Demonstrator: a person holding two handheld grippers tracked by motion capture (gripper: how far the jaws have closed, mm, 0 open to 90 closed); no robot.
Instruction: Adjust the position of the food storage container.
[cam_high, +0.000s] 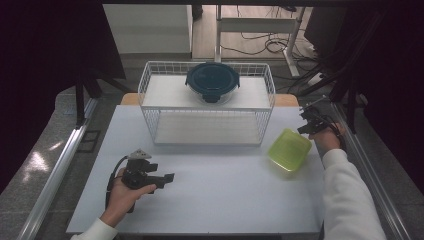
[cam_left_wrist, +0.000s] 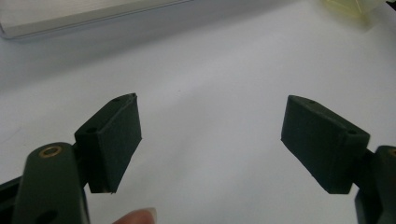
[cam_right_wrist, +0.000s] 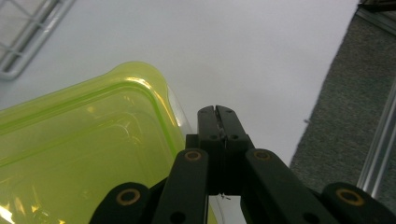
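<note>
Item: green container (cam_high: 289, 149), translucent, square with rounded corners. It is lying tilted on the white counter (cam_high: 215, 190) at the right side, just in front of the right corner of the wire rack (cam_high: 207, 102); its far right edge is sitting raised toward the right gripper (cam_high: 311, 121).

Item: right gripper, hand-held, hovering at the container's far right corner. In the right gripper view its fingers (cam_right_wrist: 218, 122) are pressing flat together, pad to pad, just beside the container's rim (cam_right_wrist: 175, 112); whether that rim is being pinched cannot be told.

Item: left gripper (cam_high: 167, 178), hand-held, resting low over the counter's near left part, well apart from the container. Its fingers (cam_left_wrist: 114, 140) are standing wide with nothing but bare counter between them.

Item: round dark-lidded container (cam_high: 213, 81), sitting on the rack's upper shelf.
</note>
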